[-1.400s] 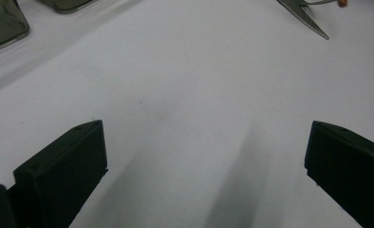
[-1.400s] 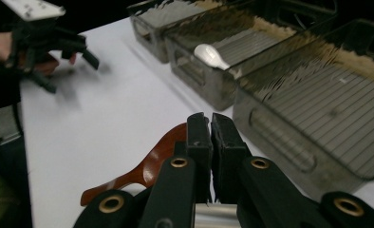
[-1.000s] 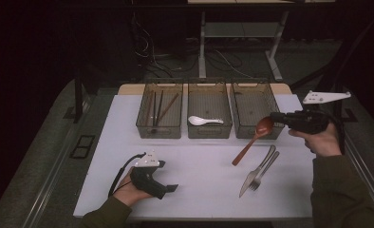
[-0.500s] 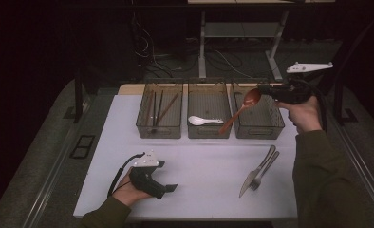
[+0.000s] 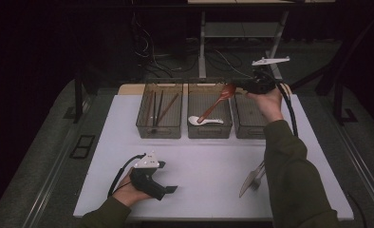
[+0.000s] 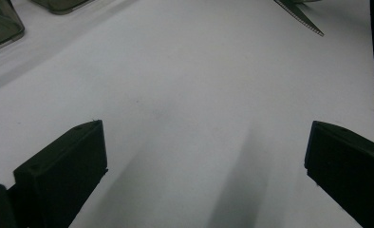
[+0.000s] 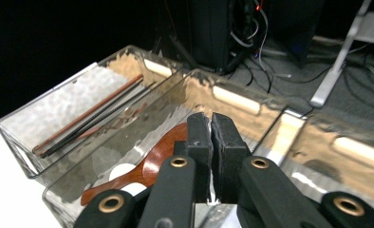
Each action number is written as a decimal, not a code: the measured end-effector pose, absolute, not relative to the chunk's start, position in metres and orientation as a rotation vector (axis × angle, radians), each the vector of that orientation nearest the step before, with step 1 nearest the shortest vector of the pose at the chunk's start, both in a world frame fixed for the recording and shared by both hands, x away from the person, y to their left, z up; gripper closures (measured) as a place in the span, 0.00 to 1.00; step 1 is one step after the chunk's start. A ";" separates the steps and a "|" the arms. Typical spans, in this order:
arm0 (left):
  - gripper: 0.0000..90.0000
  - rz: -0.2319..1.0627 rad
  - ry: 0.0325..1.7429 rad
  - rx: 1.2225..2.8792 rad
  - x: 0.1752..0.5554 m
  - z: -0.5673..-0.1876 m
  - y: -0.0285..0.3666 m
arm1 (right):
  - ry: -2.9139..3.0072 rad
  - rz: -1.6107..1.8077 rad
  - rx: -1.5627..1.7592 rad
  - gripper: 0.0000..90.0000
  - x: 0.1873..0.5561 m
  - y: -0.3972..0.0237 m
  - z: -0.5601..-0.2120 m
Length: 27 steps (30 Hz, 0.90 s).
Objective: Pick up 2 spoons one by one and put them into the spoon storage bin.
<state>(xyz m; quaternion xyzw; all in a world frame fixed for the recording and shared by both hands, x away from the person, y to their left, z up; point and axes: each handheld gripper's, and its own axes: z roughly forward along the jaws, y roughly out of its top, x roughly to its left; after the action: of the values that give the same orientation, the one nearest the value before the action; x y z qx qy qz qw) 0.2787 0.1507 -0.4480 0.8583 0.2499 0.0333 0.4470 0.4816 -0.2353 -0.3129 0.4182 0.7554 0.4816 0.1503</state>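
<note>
Above the middle bin point(image 5: 210, 116), a wooden spoon point(image 5: 217, 101) is held slanting in the right claw point(image 5: 239, 87), shut on its bowl end. In the right claw's view, the spoon point(image 7: 147, 166) is seen over that bin point(image 7: 128, 156); lowering and release are judged next. Near the bin row, the left claw point(image 5: 168, 189) is rested wide open, empty.

Three clear bins stand in a row at the far side of the white mat point(image 5: 209, 164). The left bin point(image 5: 160, 127) holds chopsticks point(image 5: 156, 107) lying lengthwise, dark and reddish ones together. The right bin point(image 5: 249, 129) sits just beside the middle one. A white spoon point(image 5: 205, 121) lies on the floor of the middle bin point(image 5: 210, 130). A fork and knife point(image 5: 251, 177) lie side by side on the mat near its right near corner, well apart from the bins. Beyond the table, cables point(image 5: 149, 50) trail over the grey floor by a desk leg point(image 5: 202, 45)
</note>
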 end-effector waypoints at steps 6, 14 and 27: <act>0.00 0.081 0.613 2.126 0.278 -0.448 0.151 | 2.257 1.341 1.221 0.96 0.492 -0.207 -0.341; 0.00 0.084 0.601 2.136 0.278 -0.447 0.151 | 2.315 1.291 1.273 0.94 0.501 -0.198 -0.363; 0.00 0.083 0.610 2.126 0.278 -0.449 0.150 | 2.268 1.282 1.220 0.47 0.492 -0.204 -0.355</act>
<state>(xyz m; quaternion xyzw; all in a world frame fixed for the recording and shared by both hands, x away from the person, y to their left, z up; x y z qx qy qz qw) 0.2781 0.1501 -0.4485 0.8589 0.2463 0.0334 0.4478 0.4917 -0.2041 -0.3548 0.4204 0.7815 0.4417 0.1322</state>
